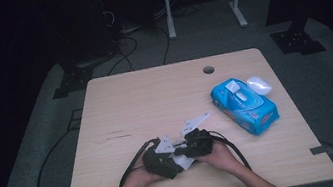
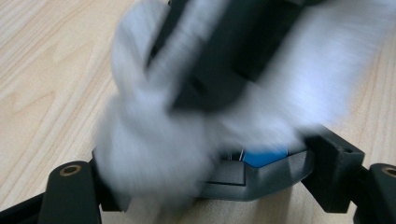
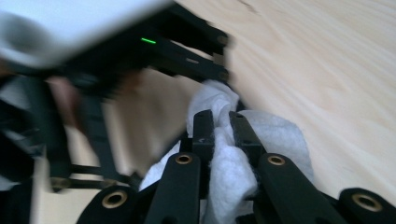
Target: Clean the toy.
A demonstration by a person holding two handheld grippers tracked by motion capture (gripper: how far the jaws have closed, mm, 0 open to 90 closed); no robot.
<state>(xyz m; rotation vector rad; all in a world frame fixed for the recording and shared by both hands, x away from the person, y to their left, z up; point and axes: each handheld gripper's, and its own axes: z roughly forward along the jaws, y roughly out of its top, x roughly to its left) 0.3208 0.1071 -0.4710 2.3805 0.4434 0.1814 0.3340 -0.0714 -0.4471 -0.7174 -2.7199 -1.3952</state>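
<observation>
Fingers of my right gripper (image 3: 223, 123) are pinched tight on a white wipe (image 3: 275, 135), with the soft sheet bunched up between them. I hold it that way so the wipe cannot slip out while I work with it.

My left gripper (image 1: 161, 161) sits just beside the right one, low over the near edge of the bench (image 1: 155, 100). In the left gripper view the wipe (image 2: 154, 154) is a white blur right in front of the camera, with the dark body of the other gripper behind it. The picture is too smeared for me to tell if the left fingers are pressing on the wipe or just standing apart around it.

I think both hands are close together because one gripper needs to keep the wipe still while the other pulls or folds it.

The blue wipe pack (image 1: 245, 105) lies well apart, on the far right side of the bench, with its flap up. A small clear lid (image 1: 259, 85) rests just beside it. It stays over there, I guess, so it is out of the way of my hands.
</observation>
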